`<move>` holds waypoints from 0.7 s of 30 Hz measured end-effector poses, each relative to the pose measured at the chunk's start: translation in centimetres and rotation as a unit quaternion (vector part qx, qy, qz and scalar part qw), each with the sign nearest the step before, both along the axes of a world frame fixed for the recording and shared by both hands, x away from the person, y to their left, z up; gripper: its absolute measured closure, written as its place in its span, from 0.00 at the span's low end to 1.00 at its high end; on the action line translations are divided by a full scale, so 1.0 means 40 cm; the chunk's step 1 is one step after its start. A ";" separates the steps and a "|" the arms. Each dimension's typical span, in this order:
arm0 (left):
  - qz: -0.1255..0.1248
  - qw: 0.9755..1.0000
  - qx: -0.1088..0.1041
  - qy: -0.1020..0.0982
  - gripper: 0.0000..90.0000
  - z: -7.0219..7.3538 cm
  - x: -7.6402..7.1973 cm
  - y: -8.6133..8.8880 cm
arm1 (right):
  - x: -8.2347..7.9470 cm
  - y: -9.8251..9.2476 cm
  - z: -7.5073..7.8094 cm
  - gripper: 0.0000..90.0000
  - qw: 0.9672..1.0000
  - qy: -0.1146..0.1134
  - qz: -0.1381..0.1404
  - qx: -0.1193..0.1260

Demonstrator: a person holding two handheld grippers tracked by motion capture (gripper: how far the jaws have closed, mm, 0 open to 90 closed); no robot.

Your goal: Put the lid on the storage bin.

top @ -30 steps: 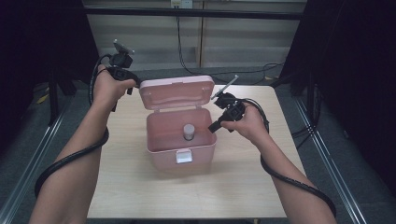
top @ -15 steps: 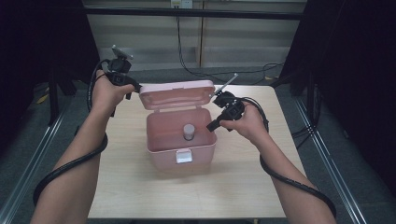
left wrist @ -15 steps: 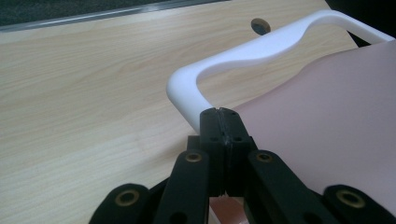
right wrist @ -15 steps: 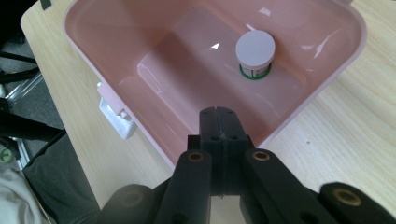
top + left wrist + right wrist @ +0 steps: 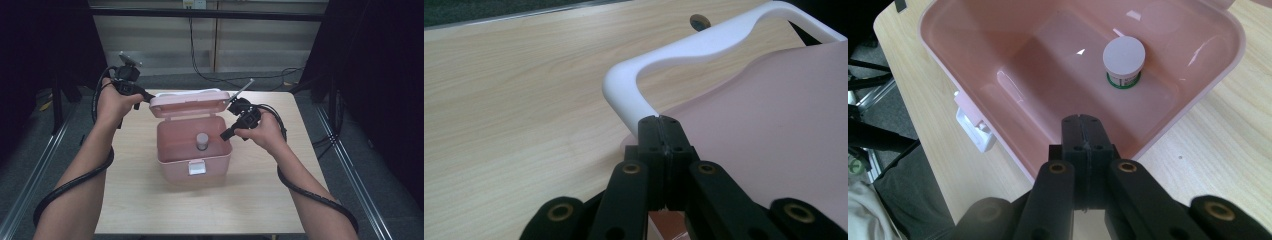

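1. On the wooden table (image 5: 150, 200) stands a pink box (image 5: 194, 150), its lid (image 5: 189, 104) raised open at the far side.
2. Inside the box, a small white-capped jar (image 5: 1123, 61) stands upright on the floor.
3. My left gripper (image 5: 662, 131) has its jaws pressed together, holding nothing, tips against the lid's corner by the white handle (image 5: 684, 55).
4. My right gripper (image 5: 1083, 131) is likewise closed and empty, poised over the box's near rim.

We see a pale pink box (image 5: 194, 150) with a white handle (image 5: 684, 55) and latch (image 5: 196, 167), a white-capped, green-banded jar (image 5: 1123, 61), black tools, and a light wood-grain bench (image 5: 280, 185).
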State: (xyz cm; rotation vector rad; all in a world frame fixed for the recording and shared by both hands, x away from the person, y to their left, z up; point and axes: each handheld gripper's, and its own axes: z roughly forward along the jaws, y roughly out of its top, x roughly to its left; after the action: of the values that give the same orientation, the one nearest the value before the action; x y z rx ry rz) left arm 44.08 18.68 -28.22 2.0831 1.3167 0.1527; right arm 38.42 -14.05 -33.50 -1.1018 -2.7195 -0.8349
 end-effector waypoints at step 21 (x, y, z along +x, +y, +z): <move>0.005 1.000 0.005 -0.002 0.97 -0.014 -0.012 -0.005 | -0.006 -0.009 -0.009 1.00 1.000 0.002 0.003 0.009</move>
State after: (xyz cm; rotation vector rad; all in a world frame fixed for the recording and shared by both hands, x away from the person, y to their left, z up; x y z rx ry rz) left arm 43.60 18.50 -28.76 2.0839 1.3268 0.1694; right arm 38.20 -14.39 -33.84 -1.0904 -2.7054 -0.8525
